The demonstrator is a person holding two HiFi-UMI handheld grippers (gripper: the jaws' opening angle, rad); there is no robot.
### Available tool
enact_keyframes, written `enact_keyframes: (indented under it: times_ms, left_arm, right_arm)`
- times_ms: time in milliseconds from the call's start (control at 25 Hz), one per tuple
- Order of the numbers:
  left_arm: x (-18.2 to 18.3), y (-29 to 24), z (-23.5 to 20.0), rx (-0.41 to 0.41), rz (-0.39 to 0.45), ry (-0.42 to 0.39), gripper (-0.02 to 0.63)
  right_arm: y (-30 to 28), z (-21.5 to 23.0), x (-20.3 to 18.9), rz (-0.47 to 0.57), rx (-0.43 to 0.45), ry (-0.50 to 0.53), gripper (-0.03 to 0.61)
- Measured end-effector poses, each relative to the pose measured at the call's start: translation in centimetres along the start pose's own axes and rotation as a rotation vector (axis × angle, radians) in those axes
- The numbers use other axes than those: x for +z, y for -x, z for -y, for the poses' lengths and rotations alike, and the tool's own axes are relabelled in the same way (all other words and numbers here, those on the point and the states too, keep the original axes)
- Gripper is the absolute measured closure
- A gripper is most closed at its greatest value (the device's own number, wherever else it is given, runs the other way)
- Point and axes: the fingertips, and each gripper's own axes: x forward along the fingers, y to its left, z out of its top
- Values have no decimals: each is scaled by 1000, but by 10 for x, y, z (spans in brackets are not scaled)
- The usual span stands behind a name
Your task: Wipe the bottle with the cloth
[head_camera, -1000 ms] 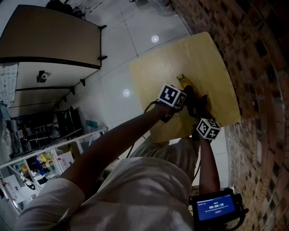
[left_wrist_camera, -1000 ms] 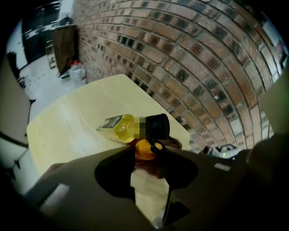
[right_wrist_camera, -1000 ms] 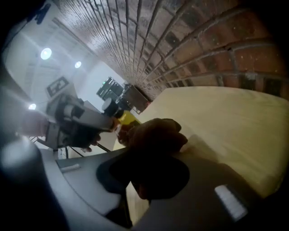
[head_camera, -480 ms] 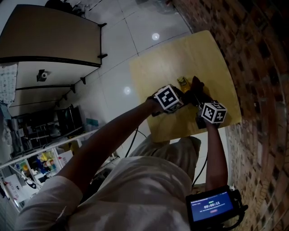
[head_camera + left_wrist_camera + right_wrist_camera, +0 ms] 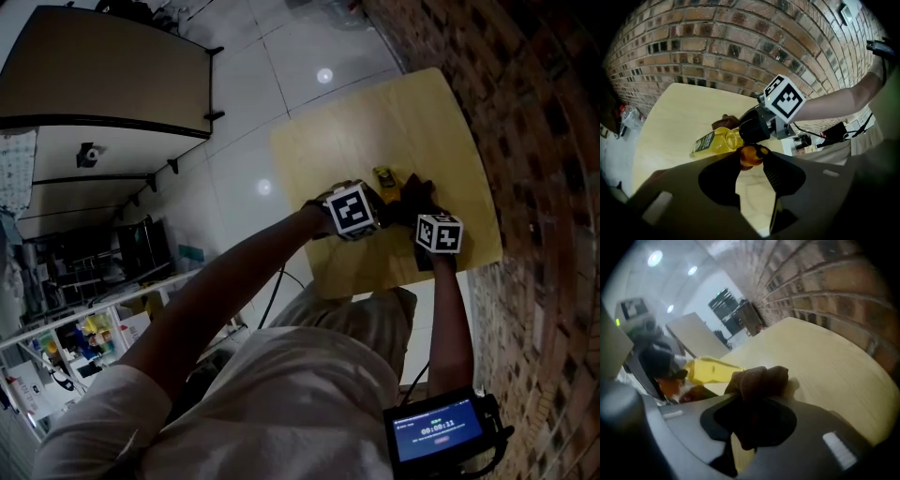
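A small bottle (image 5: 384, 176) of yellow liquid with a dark label lies tilted over the pale wooden table (image 5: 422, 112). In the left gripper view the bottle (image 5: 715, 140) points away, and its orange cap (image 5: 750, 155) sits pinched between the jaws of my left gripper (image 5: 751, 158). My right gripper (image 5: 759, 398) is shut on a bunched brown cloth (image 5: 759, 378), which rests beside the bottle (image 5: 710, 370) near its middle. In the head view the left gripper (image 5: 373, 195) and the right gripper (image 5: 414, 208) meet at the bottle, with the dark cloth (image 5: 412, 194) between them.
A brick wall (image 5: 530, 141) runs along the table's far and right sides. The tiled floor (image 5: 253, 84) lies left of the table, with a dark counter (image 5: 103, 84) beyond. The table's near edge (image 5: 403, 281) is close behind both grippers. A small screen (image 5: 439, 429) hangs at my waist.
My right gripper has moved away from the near table edge, bringing the cloth up against the bottle. The left gripper has rolled, turning the bottle with it.
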Motion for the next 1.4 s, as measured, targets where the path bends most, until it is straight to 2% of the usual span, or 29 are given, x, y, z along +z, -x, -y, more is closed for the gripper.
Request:
enact_keyframes:
  times_ms: [80, 120, 160, 240, 320, 440, 480, 560, 680, 760, 880, 960, 1040, 1160, 1240, 1400]
  left_arm:
    - [0, 3, 5, -14, -12, -27, 445]
    - [-1, 4, 7, -23, -18, -40, 445]
    - [-4, 4, 8, -28, -26, -56, 445]
    - [-7, 3, 9, -41, -46, -107, 445]
    - [-11, 0, 6, -55, -71, -183, 445]
    - [-17, -4, 2, -77, -112, -287, 446]
    - [-19, -5, 2, -86, -120, -308, 448]
    - [-20, -6, 5, -101, -126, -337, 448]
    - [-23, -7, 9, -113, -134, -371, 445]
    - [-23, -8, 12, -118, -133, -381, 445]
    - [-24, -8, 18, -125, -124, -394, 445]
    - [-29, -7, 22, -124, -144, -414, 445]
    - [-35, -6, 23, -119, -176, -435, 446]
    - [-41, 0, 24, -112, -201, -474, 445]
    - [-49, 4, 25, -106, -222, -496, 445]
    - [-69, 6, 30, -111, -268, -521, 445]
  right_arm:
    - [23, 0, 6, 92, 117, -179, 511]
    - [31, -6, 6, 112, 183, -232, 509]
    - [36, -15, 5, 111, 243, -250, 509]
    - [36, -37, 2, 91, 323, -219, 509]
    - [31, -49, 10, 118, 364, -214, 509]
    - [16, -45, 28, 195, 399, -290, 509]
    - [11, -42, 29, 190, 395, -303, 511]
    - [-3, -39, 19, 110, 359, -288, 511]
    - [-26, -38, -7, -64, 269, -188, 511]
    - [-36, -34, -17, -138, 205, -117, 512]
    - [-40, -29, -29, -201, 99, 18, 511]
    - [-35, -27, -35, -209, 49, 71, 511]
    - [-23, -23, -38, -182, 24, 39, 511]
    - [7, -15, -40, -77, 35, -102, 511]
    - [26, -11, -48, -28, 46, -162, 509]
    - [50, -4, -77, -20, 33, -183, 508]
